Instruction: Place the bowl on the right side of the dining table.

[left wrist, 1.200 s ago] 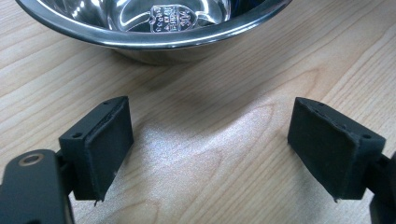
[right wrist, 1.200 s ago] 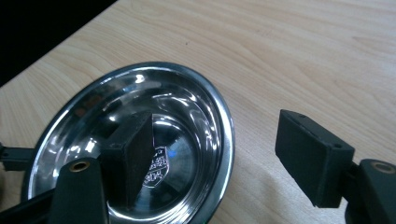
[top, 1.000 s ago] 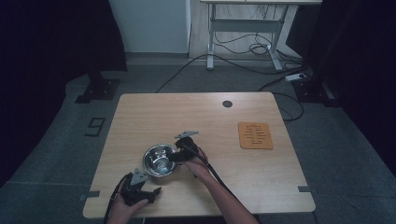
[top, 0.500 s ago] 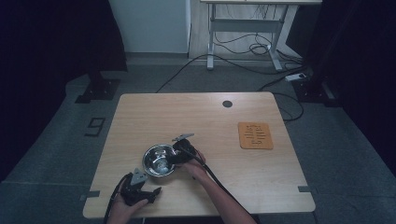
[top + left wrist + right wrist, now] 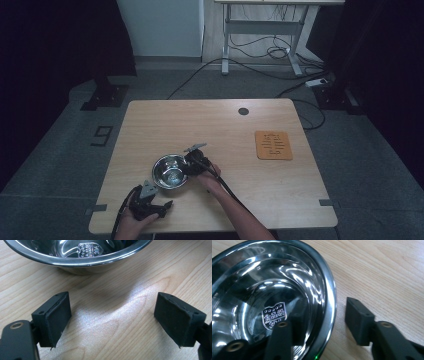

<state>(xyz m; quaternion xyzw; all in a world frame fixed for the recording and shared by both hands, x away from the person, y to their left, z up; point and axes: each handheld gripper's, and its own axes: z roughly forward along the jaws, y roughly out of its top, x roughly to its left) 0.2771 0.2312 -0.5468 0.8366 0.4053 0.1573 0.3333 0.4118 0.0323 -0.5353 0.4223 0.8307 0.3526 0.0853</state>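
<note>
floor: grey carpet (image 5: 60, 150) | desk frame (image 5: 260, 30), cables (image 5: 260, 47) behind | white wall panel (image 5: 160, 25) | surroundings dark

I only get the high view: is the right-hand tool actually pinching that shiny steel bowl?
Observer: Not yet. The right gripper straddles the rim of the round shiny steel bowl, one jaw inside, one outside with a gap; its jaws have just been closing.
Operator: And the left tool?
Observer: The left gripper is open over the bare wooden table, short of the bowl.
Operator: Anything inside the bowl?
Observer: Just a stamped mark on its bottom.
</note>
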